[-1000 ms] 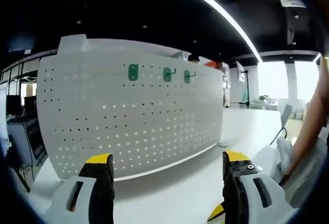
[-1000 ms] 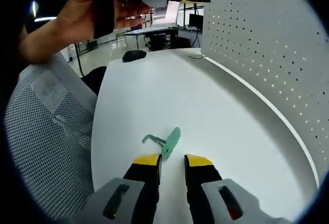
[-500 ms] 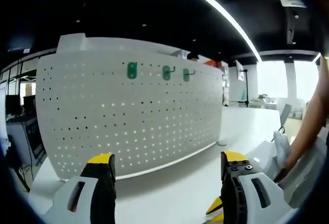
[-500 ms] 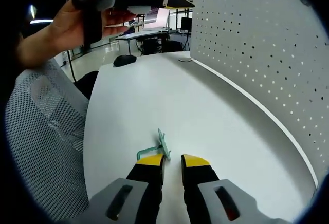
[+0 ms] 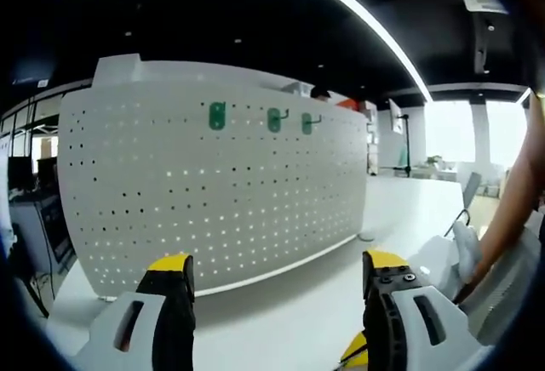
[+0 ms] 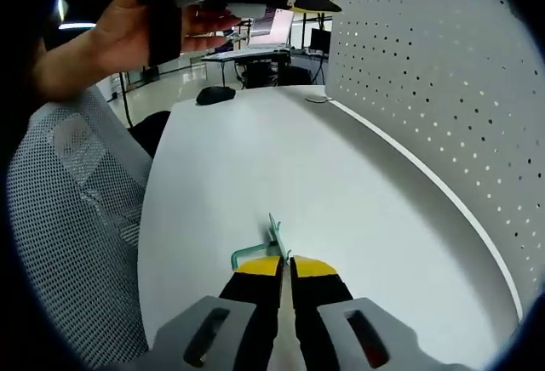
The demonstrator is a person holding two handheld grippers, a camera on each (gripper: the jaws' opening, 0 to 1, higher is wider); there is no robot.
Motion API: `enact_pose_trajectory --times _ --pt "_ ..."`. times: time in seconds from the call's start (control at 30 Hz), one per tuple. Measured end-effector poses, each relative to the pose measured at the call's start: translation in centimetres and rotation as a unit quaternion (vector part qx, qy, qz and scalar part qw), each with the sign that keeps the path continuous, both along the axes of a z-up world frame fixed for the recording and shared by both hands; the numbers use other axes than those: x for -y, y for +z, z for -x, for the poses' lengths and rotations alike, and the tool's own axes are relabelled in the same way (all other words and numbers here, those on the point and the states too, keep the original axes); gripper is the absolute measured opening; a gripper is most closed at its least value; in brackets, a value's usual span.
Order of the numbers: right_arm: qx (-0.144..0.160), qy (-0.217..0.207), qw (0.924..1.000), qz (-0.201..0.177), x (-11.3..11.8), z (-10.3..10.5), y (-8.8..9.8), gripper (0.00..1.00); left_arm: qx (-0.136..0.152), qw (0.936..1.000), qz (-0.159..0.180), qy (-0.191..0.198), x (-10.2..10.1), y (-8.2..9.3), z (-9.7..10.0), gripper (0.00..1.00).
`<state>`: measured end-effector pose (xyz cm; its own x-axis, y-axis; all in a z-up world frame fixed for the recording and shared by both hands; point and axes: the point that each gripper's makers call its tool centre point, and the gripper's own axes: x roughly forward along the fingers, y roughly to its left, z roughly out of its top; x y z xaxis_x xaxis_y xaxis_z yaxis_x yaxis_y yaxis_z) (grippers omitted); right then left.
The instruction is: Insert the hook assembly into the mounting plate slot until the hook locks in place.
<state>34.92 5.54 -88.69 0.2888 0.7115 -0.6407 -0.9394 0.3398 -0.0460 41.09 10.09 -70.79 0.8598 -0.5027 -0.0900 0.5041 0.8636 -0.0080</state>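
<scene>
The green hook assembly (image 6: pixel 271 242) lies on the white table (image 6: pixel 358 184) well short of the pegboard mounting plate (image 5: pixel 213 201). The right tool (image 6: pixel 285 266) is clenched on its plate edge, probably for lifting. The left tool (image 5: pixel 271 271) hangs released, facing the pegboard's hung hooks (image 5: pixel 272 119).

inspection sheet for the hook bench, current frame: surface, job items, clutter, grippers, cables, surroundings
Surface: white table, bare in the middle.
Job's things: green hook pinched at right gripper's tips; three green hooks already on white pegboard.
Clutter: dark mouse-like object at far table edge.
Grippers: right gripper shut on the hook; left gripper open, held up off the table.
Cables: thin cable by pegboard's far end.
Surroundings: mesh chair, office desks behind.
</scene>
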Motion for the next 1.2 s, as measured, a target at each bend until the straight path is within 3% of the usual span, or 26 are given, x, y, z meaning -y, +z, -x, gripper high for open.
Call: enact_pose_trajectory --times 0.7,1.2 --pt "0.034 -0.009 0.9994 -0.007 0.6 -1.4 2.4 0.01 -0.006 0.9999 -0.009 -0.008 0.4 -0.4 0.2 0.8" --pt "0.03 -0.031 0.999 -0.012 1.3 -3.2 4.0 0.0 -0.003 0.9999 -0.008 -0.012 0.5 -0.2 0.2 0.79"
